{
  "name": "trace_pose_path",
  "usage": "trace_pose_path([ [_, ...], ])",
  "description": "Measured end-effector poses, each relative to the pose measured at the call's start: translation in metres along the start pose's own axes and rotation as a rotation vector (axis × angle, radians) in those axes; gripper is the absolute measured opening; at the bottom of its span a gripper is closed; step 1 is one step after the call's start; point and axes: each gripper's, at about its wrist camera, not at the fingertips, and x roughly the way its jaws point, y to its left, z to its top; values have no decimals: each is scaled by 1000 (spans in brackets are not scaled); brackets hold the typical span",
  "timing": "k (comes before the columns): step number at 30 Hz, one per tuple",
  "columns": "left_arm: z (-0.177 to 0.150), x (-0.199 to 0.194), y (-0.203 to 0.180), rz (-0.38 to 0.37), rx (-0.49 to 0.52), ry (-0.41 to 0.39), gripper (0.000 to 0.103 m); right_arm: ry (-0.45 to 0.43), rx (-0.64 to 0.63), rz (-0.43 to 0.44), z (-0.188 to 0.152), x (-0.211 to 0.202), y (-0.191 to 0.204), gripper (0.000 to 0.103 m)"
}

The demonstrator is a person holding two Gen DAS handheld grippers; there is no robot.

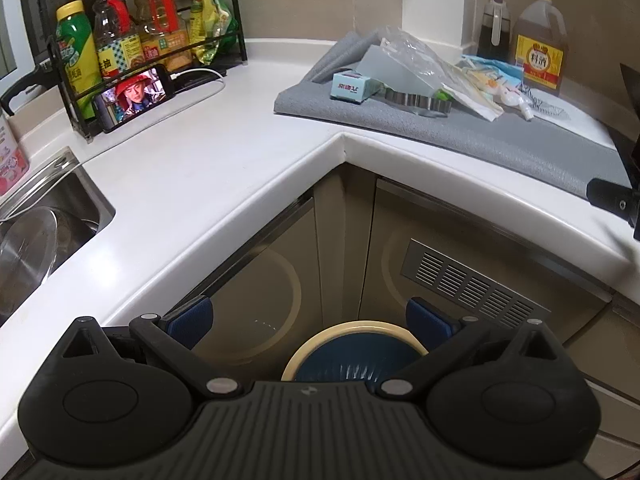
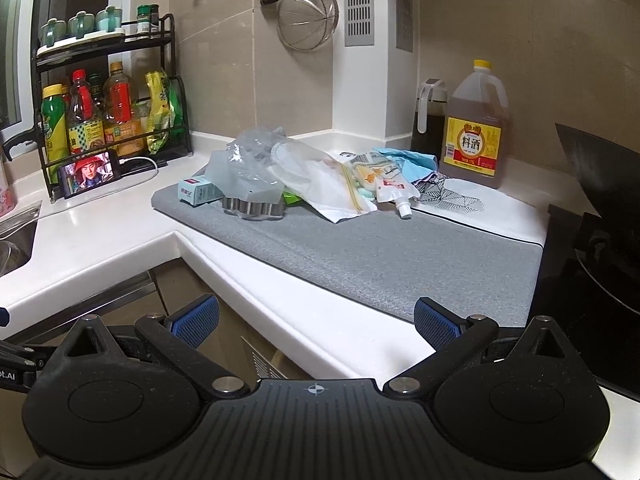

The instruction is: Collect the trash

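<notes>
A kitchen corner, seen from two wrist cameras. The left gripper point(image 1: 310, 320) is hanging with its blue pads wide apart and holding nothing, low in the frame above a blue bin point(image 1: 352, 354) with a cream rim that is standing on the floor by the cabinets. The right gripper point(image 2: 316, 318) is likewise spread apart and empty, hovering at the bottom of its frame just off the desk point(image 2: 280, 312) edge.

The trash is lying in a loose heap at the centre of the right view, on a grey mat point(image 2: 380, 256): a crumpled clear bag point(image 2: 256, 152), a zip pouch point(image 2: 332, 184), a small spouted sachet point(image 2: 394, 192), a little carton point(image 2: 198, 191) and a metal cutter ring point(image 2: 253, 209). The plastics are probably light, soft and slippery; pinching a bunched fold looks safest. The carton seems stiff enough to be gripped across its narrow sides.

The desk is white, smooth and L-shaped. A sink point(image 1: 60, 204) is sitting at the left, a bottle rack point(image 2: 108, 120) with a phone point(image 2: 90, 174) at the upper left, a wine jug point(image 2: 474, 128) at the right, beside a stove point(image 2: 592, 264).
</notes>
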Motion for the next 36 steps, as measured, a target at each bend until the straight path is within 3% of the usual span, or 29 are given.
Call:
trace_pose_path([
  [9,8,11,-12,19,39,21,103,-4,18,-7,11,26,-13,103],
  [20,23,26,-9,62,56,58,103,16,54,-34,52,92,-30,103],
  [32,48,35,-12,92,43,75,103,-13,64,-12,70,127,-45,103],
  [36,54,37,-14,109,55,79,103,-83,83,8,81,139,-54,103],
])
